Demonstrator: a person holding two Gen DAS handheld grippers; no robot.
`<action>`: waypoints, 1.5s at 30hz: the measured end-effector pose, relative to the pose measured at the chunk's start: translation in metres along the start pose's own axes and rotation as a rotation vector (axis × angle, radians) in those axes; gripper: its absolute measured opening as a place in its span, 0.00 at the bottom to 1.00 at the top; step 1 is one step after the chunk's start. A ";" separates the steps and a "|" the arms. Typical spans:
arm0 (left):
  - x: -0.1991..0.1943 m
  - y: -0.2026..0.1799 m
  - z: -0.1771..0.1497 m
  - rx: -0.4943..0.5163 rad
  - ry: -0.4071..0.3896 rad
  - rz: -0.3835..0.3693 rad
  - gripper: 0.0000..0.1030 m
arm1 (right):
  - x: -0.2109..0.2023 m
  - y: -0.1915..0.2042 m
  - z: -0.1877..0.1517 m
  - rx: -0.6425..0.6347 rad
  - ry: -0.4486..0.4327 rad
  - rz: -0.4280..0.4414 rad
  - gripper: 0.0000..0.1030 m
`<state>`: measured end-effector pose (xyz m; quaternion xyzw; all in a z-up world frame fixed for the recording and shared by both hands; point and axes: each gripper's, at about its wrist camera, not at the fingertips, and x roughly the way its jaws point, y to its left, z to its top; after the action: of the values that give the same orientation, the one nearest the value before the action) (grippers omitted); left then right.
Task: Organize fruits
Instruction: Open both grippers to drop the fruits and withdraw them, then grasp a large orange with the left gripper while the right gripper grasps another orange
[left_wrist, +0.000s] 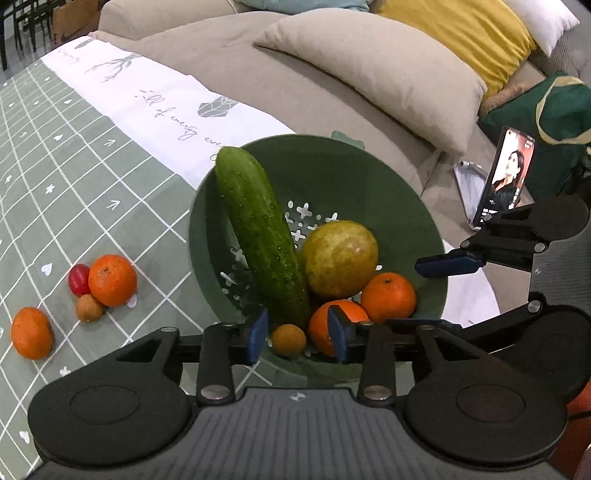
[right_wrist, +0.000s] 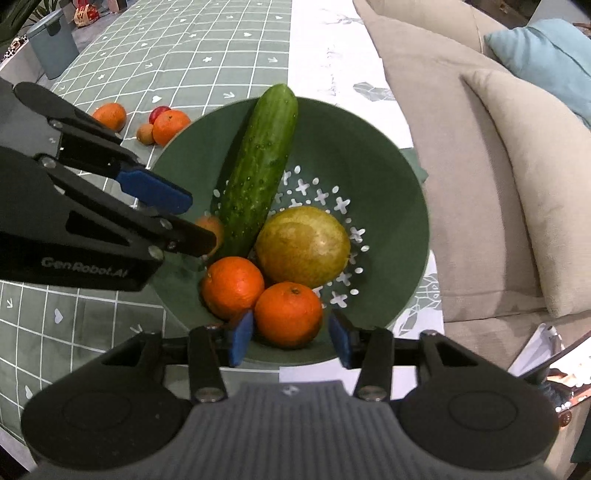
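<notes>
A green bowl (right_wrist: 388, 177) with drain holes stands at the near edge of the tabletop (left_wrist: 74, 155), by the sofa (left_wrist: 332, 92), and serves as the gathering place: a cucumber (right_wrist: 258, 166) leans with its tip over the rim because it is too long to lie flat, and a large yellow-green fruit (right_wrist: 303, 247), two oranges and a small orange fruit (left_wrist: 289, 339) have settled against it at the low side. The left tongs (left_wrist: 297, 336) hang over that edge with their blue pads apart on either side of the small fruit, not pressing on it, one pad in front of an orange (left_wrist: 325, 328). The right tongs (right_wrist: 290, 338) likewise stand open, their pads flanking the near orange (right_wrist: 288, 314) without touching it; both look like releases just made. Still on the cloth, well apart from the bowl, lie two oranges (left_wrist: 112, 280), a small red fruit (left_wrist: 78, 279) and a small brown one (left_wrist: 88, 308), so the task seems roughly half done.
</notes>
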<state>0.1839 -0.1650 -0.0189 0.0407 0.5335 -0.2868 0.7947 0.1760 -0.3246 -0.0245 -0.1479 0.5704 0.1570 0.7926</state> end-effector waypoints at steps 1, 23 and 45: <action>-0.004 0.000 -0.001 -0.002 -0.006 -0.001 0.44 | -0.003 0.001 0.000 0.001 -0.004 -0.002 0.46; -0.125 0.067 -0.085 -0.147 -0.313 0.227 0.44 | -0.059 0.112 0.001 0.194 -0.403 0.046 0.57; -0.085 0.145 -0.096 -0.307 -0.287 0.274 0.50 | 0.010 0.151 0.049 0.122 -0.429 0.015 0.41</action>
<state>0.1550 0.0263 -0.0211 -0.0496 0.4419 -0.0950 0.8906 0.1577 -0.1666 -0.0275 -0.0587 0.3982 0.1559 0.9021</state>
